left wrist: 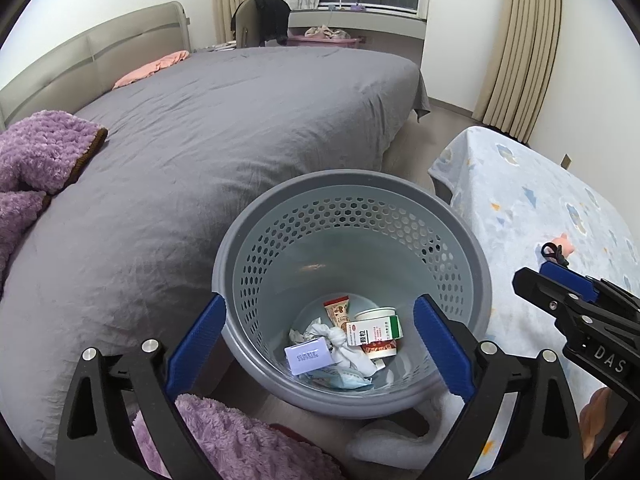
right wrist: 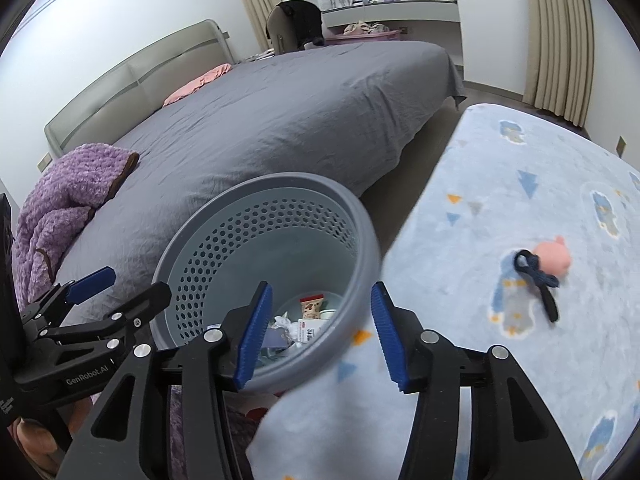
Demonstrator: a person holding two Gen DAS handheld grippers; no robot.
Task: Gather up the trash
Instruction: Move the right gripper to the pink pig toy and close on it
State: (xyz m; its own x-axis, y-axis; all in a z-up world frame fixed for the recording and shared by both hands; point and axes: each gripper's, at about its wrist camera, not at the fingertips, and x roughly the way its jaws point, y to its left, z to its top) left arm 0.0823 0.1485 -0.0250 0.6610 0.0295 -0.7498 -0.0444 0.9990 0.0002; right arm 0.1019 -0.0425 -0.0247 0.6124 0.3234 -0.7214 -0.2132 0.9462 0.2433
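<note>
At the bottom of the frame my left gripper (left wrist: 318,344) is spread wide and empty over the grey basket (left wrist: 476,256), where the trash (left wrist: 344,340) lies at the bottom. My right gripper (right wrist: 320,336) is released too, straddling the basket's near rim. Further off, at right of the frame, a pink toy (right wrist: 554,258) and dark cord (right wrist: 538,280) lie on the blue blanket (right wrist: 500,184). I judge that a careless sweep could tip the basket.

my left gripper (left wrist: 320,344) and right gripper (right wrist: 322,334): black angular frames, silver screws, ribbed blue finger pads (right wrist: 256,334); white "GenRobot.AI" and "DAS" lettering, bare fingertips behind
</note>
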